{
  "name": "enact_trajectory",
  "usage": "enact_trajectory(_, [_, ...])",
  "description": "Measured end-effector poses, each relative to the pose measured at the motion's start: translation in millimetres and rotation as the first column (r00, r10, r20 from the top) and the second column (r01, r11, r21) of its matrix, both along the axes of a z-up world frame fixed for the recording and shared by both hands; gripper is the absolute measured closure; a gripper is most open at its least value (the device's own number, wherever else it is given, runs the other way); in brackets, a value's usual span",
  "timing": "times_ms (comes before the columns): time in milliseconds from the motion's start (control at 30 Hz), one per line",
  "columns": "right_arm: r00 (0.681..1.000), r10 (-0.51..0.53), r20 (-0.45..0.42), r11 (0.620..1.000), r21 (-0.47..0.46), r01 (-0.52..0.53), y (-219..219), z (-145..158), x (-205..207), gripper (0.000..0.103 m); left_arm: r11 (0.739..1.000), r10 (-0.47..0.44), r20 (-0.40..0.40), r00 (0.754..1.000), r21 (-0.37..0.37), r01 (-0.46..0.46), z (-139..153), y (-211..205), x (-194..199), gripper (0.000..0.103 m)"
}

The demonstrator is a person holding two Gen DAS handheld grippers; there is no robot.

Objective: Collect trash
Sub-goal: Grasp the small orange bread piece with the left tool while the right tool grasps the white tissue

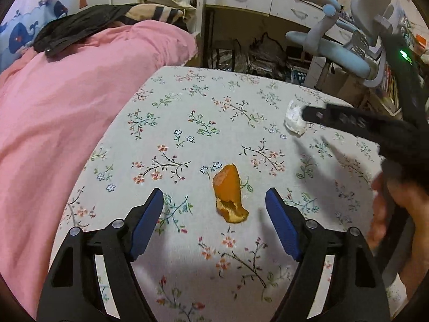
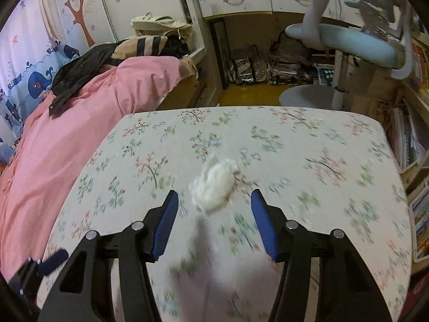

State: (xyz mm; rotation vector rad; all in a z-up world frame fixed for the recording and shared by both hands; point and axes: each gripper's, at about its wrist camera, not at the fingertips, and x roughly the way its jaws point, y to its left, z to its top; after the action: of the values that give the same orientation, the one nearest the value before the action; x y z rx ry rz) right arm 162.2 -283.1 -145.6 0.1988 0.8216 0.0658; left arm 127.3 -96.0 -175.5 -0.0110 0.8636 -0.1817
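An orange piece of peel [image 1: 230,196] lies on the floral tablecloth [image 1: 187,123]. My left gripper [image 1: 214,196] hovers over it, open, with the peel between the blue pads and touching neither. A crumpled white tissue [image 2: 214,185] lies further right on the same cloth. My right gripper [image 2: 214,195] is open around it, its pads apart from the tissue on both sides. In the left wrist view the tissue [image 1: 294,119] shows at the tip of a black finger [image 1: 348,123] of the right gripper, which a hand [image 1: 388,214] holds.
A bed with a pink blanket [image 1: 67,102] borders the table on the left, dark clothes [image 1: 75,32] piled on it. Beyond the table's far edge stand a grey-blue chair [image 2: 343,43] and a white desk with drawers [image 2: 241,0]. Bookshelves [image 2: 418,187] line the right.
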Motion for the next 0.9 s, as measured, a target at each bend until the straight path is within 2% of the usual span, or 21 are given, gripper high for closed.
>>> enact_trajectory(133, [0.999,0.006,-0.032,1.0,-0.025,-0.007,8,-9,21,0.052,1.0,-0.008,-0.02,1.0,0.008,0.008,-5,-4,10,0.033])
enact_trajectory(333, [0.998,-0.015,-0.06,0.999,-0.042,0.012,-1,-19,34,0.077,1.0,-0.026,-0.058,0.998,0.011,0.027,-11,-8,18,0.041])
enact_trajectory(400, [0.998,-0.014,-0.054,0.999,-0.052,0.011,-4,-19,31,0.084,0.999,-0.035,-0.057,0.998,0.004,0.036,-11,-9,20,0.052])
enact_trajectory(467, [0.999,-0.012,-0.053,0.999,-0.05,0.009,-8,-19,27,0.085,0.998,-0.063,-0.06,0.996,-0.02,0.062,-11,-9,20,0.084])
enact_trajectory(633, [0.999,-0.023,-0.026,1.0,0.01,0.023,-20,-9,-9,0.086,0.996,-0.076,-0.047,0.996,-0.055,0.073,-4,-2,14,0.085])
enact_trajectory(733, [0.999,-0.041,0.008,0.997,0.063,0.04,-29,5,-53,0.086,0.995,-0.063,-0.005,0.998,-0.075,0.062,13,5,5,0.085])
enact_trajectory(767, [0.999,-0.041,0.008,0.997,0.063,0.04,-29,5,-53,0.086,0.995,-0.054,0.01,0.998,-0.082,0.054,20,8,0,0.085])
enact_trajectory(833, [0.998,-0.065,0.028,0.994,0.092,0.062,-35,13,-90,0.086,0.995,-0.038,0.032,0.999,-0.094,0.041,32,15,-10,0.085])
enact_trajectory(900, [0.998,-0.062,0.034,0.994,0.089,0.059,-36,17,-103,0.086,0.995,-0.031,0.055,0.998,-0.098,0.036,43,21,-23,0.085])
